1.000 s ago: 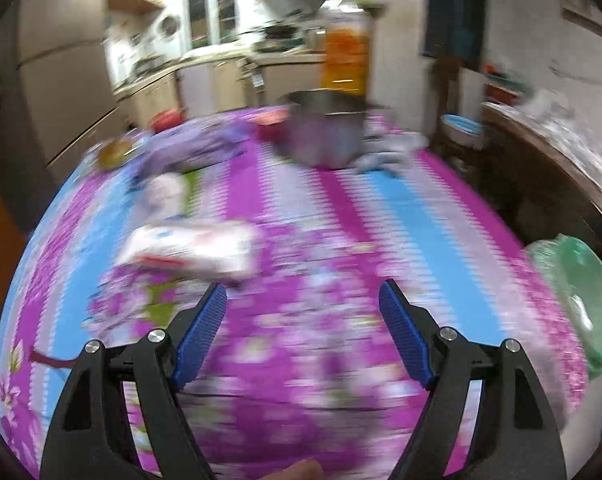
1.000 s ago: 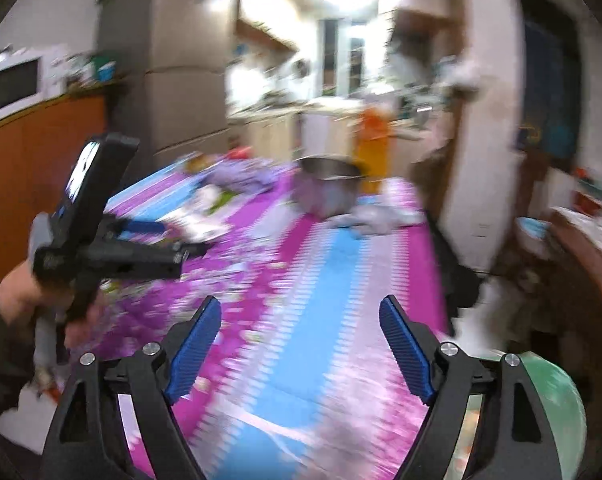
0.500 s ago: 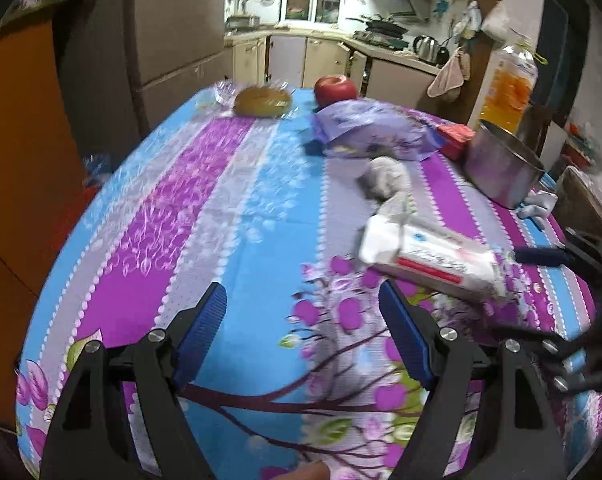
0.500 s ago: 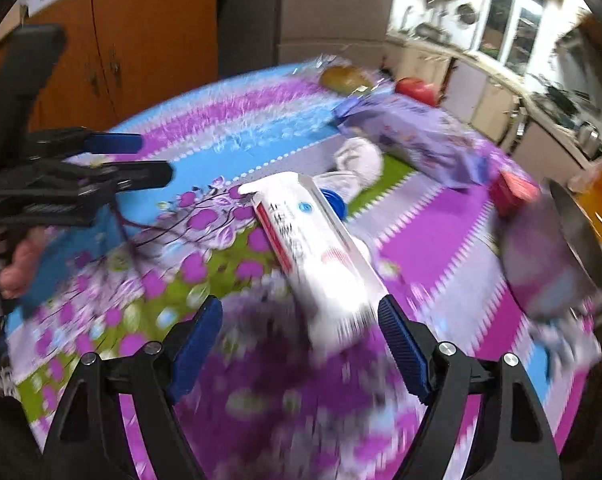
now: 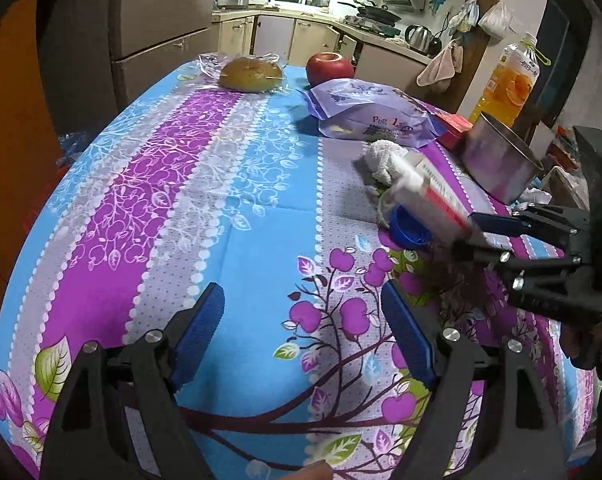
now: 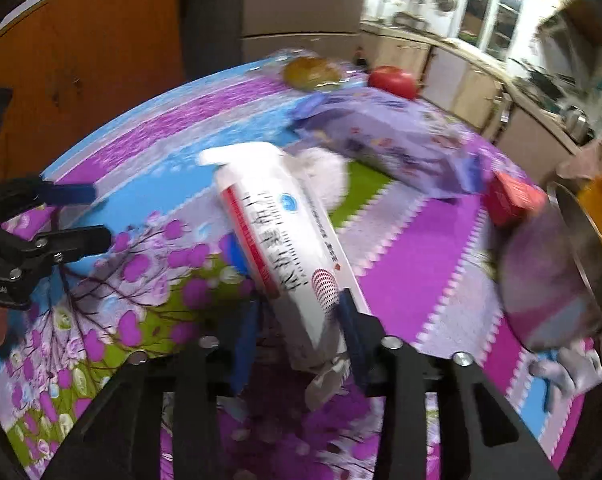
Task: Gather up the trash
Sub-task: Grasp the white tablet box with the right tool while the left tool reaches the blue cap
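Note:
A white wrapper package with red stripe and print (image 6: 285, 248) sits between the fingers of my right gripper (image 6: 299, 320), which is shut on its near end. The same package (image 5: 429, 196) shows in the left wrist view, raised off the cloth by the right gripper (image 5: 475, 230). A crumpled white tissue (image 5: 381, 158) and a blue bottle cap (image 5: 407, 226) lie under it; the tissue (image 6: 327, 176) also shows behind the package. My left gripper (image 5: 301, 328) is open and empty over the table's near left part.
A purple snack bag (image 5: 371, 114), red apple (image 5: 329, 68), wrapped bun (image 5: 251, 74), small red box (image 5: 455, 124), steel pot (image 5: 499, 160) and orange drink bottle (image 5: 515, 80) stand at the far side of the flowered tablecloth (image 5: 181, 184). A cabinet is on the left.
My right gripper has closed on the white package and tilted its end up off the cloth. My left gripper has swung left and stays open.

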The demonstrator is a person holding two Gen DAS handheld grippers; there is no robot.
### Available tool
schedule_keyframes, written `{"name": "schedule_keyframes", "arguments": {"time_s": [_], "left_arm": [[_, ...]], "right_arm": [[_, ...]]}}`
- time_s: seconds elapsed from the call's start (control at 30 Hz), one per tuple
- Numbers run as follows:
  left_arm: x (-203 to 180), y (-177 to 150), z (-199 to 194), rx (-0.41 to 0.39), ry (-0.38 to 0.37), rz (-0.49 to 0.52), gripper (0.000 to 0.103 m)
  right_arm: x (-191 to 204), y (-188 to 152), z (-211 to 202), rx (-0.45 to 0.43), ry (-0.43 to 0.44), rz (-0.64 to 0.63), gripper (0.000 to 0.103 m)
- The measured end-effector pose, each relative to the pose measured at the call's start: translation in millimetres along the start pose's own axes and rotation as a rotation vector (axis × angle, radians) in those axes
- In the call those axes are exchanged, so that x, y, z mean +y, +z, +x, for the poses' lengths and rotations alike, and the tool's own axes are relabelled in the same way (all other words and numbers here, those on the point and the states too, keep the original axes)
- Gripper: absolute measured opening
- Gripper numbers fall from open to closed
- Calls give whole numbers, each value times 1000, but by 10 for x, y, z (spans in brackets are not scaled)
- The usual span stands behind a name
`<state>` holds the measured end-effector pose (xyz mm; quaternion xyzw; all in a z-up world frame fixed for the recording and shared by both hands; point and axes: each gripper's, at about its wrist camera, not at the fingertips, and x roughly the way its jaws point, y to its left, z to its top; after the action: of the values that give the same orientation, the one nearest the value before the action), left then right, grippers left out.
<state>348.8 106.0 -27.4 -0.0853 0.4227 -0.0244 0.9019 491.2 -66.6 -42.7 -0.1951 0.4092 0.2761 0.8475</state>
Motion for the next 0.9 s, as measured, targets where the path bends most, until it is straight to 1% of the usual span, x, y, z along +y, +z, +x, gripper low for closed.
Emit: {"name": "schedule_keyframes", "arguments": {"time_s": [0.03, 0.13, 0.2, 0.27, 0.37, 0.43, 0.5, 0.57, 0.6, 0.67, 0.73, 0.77, 0.83, 0.9], "left_arm": [[-17, 1, -1, -1, 0, 2, 80], [-48, 5, -5, 2, 5, 12, 81], [-67, 22, -1, 2, 15, 26, 81], [-110, 57, 17, 2, 26, 49, 81], [-281, 127, 85, 7, 31, 119, 81], [-474, 158, 170, 15, 26, 191, 81], [-663, 172, 253, 10, 13, 263, 81], [-801, 178, 354, 4, 19, 310, 81], [-851, 183, 414, 7, 22, 324, 80], [-884, 200, 503, 24, 22, 324, 71], [-890, 206, 564, 42, 15, 317, 68], [-897, 211, 598, 49, 20, 319, 66], [-901, 228, 637, 51, 19, 311, 66], [-899, 244, 664, 51, 26, 302, 66]], "right_arm": [[-35, -26, -16, -2, 0, 14, 34], [-187, -170, -168, -20, 6, 97, 30], [-295, -328, -337, -29, 23, 162, 29], [-360, -485, -464, -23, 22, 208, 29], [-435, -793, -600, 5, 55, 278, 29], [-446, -928, -656, 11, 76, 298, 32], [-428, -1038, -720, 3, 73, 295, 33], [-412, -1079, -753, -16, 84, 295, 38], [-407, -1094, -782, -28, 84, 294, 44], [-397, -1099, -820, -46, 93, 289, 50], [-364, -1075, -831, -56, 89, 274, 58], [-341, -1058, -823, -56, 87, 262, 60], [-293, -988, -745, -44, 83, 245, 67], [-272, -940, -643, -23, 65, 232, 70]]}}
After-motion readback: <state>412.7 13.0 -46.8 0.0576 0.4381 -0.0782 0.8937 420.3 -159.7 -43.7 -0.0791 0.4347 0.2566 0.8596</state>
